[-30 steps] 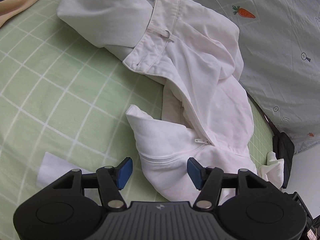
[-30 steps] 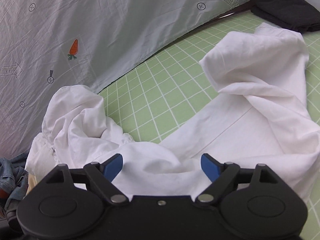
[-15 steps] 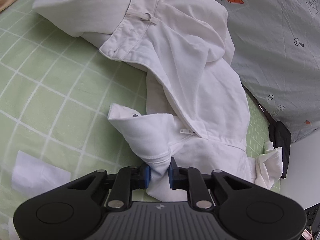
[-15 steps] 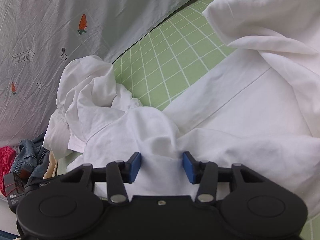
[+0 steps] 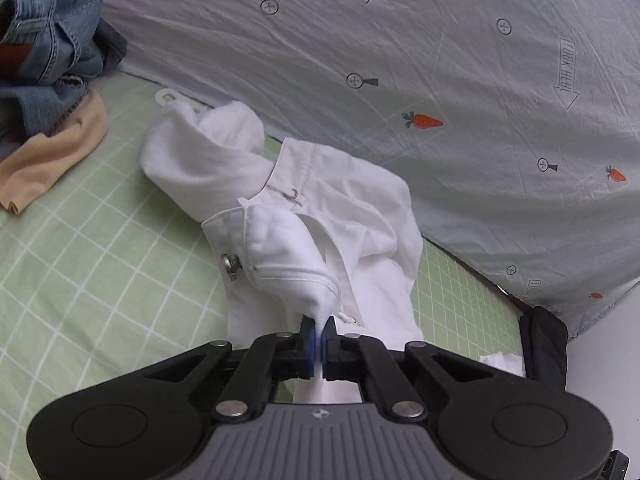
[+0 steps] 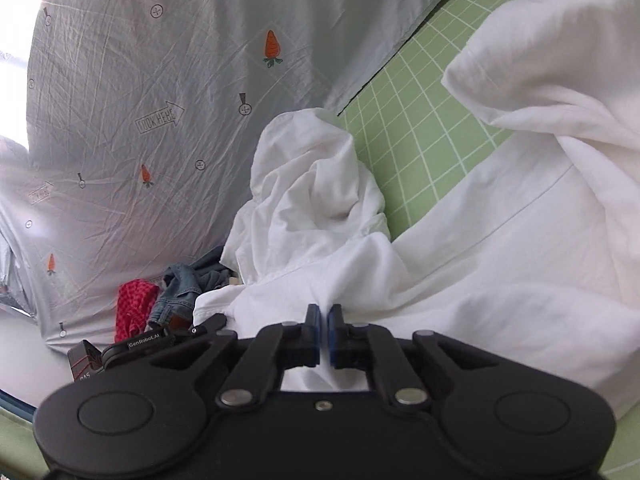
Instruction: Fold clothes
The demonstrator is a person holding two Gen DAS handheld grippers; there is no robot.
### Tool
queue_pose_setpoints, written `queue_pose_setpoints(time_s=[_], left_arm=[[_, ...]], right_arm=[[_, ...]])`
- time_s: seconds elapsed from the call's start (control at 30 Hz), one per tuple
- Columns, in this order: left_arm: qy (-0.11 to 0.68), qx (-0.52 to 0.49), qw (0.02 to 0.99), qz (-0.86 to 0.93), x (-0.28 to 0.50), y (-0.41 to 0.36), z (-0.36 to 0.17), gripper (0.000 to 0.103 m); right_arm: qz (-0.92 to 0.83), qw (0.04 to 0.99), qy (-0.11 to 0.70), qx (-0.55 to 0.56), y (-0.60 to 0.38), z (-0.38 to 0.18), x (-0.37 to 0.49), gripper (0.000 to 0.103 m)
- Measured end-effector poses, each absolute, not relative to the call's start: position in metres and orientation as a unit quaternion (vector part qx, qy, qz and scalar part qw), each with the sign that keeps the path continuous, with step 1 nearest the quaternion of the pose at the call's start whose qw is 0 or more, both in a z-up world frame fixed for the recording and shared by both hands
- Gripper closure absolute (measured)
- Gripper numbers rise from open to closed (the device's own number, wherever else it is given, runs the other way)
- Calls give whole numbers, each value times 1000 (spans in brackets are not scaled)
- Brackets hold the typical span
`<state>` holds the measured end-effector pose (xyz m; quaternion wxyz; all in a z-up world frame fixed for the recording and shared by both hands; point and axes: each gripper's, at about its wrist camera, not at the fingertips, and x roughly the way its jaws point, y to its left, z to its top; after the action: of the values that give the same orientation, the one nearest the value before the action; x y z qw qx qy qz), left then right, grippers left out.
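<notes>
White trousers (image 5: 360, 200) lie crumpled on a green grid mat (image 5: 80, 240), their waistband and metal button (image 5: 230, 267) facing me. My left gripper (image 5: 319, 322) has its jaws closing tight on a pinched corner of the white fabric near the zip, which hangs lifted off the mat. In the right wrist view the same white trousers (image 6: 500, 260) spread over the mat (image 6: 420, 140). There my right gripper (image 6: 323, 312) has its jaws closing on a raised fold of the cloth, with the pads pressing on it.
A grey carrot-print sheet (image 5: 440, 60) rises behind the mat. Denim clothes (image 5: 52, 48) and a beige garment (image 5: 52, 148) are piled at the far left. A black folded item (image 5: 544, 344) lies at the right edge. Red cloth (image 6: 134, 300) sits beside denim (image 6: 184, 284).
Both grippers went from open to shut on the white fabric. The left one rose, lifting its pinched corner off the mat. The right one turned toward the sheet.
</notes>
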<state>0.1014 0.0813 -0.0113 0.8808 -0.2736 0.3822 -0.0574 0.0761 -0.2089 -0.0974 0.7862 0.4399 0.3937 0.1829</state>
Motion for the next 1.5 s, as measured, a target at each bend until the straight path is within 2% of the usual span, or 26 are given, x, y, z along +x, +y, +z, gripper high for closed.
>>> queue_pose_setpoints(time_s=[0.13, 0.27, 0.43, 0.6, 0.73, 0.8, 0.87, 0.93, 1.1, 1.23, 1.3, 1.37, 1.47, 1.5], left_arm=[[359, -280, 886, -85, 134, 56, 10, 101], [370, -272, 883, -95, 179, 17, 4, 101], [412, -260, 867, -107, 241, -30, -43, 100], [483, -213, 844, -92, 290, -66, -106, 99], [504, -199, 834, -99, 293, -65, -133, 93], [500, -216, 832, -107, 286, -53, -133, 92], [496, -229, 831, -106, 276, -40, -127, 83], [483, -237, 837, -97, 261, -25, -118, 81], [453, -237, 858, -48, 217, 8, -95, 69], [471, -253, 845, -27, 196, 27, -107, 62], [479, -250, 841, -22, 192, 26, -116, 55], [483, -241, 841, -17, 190, 20, -125, 37], [483, -224, 846, -22, 190, 9, -132, 34], [484, -219, 847, -31, 191, 5, -132, 33]], right_arm=[[182, 774, 368, 482, -237, -85, 95, 99], [145, 783, 340, 501, -281, -83, 127, 99], [73, 811, 337, 472, -333, -94, 174, 100], [1, 825, 396, 403, -359, -132, 219, 100], [-32, 820, 432, 374, -356, -162, 234, 100], [-35, 823, 436, 362, -354, -166, 235, 99], [-34, 826, 436, 355, -353, -165, 234, 100], [-32, 828, 436, 352, -353, -163, 233, 98], [-46, 834, 420, 354, -351, -150, 222, 85], [-55, 839, 402, 364, -354, -139, 205, 80], [-63, 838, 393, 374, -358, -133, 195, 69], [-70, 836, 385, 384, -362, -130, 183, 65], [-83, 837, 377, 388, -366, -126, 167, 52], [-85, 838, 374, 388, -367, -125, 161, 52]])
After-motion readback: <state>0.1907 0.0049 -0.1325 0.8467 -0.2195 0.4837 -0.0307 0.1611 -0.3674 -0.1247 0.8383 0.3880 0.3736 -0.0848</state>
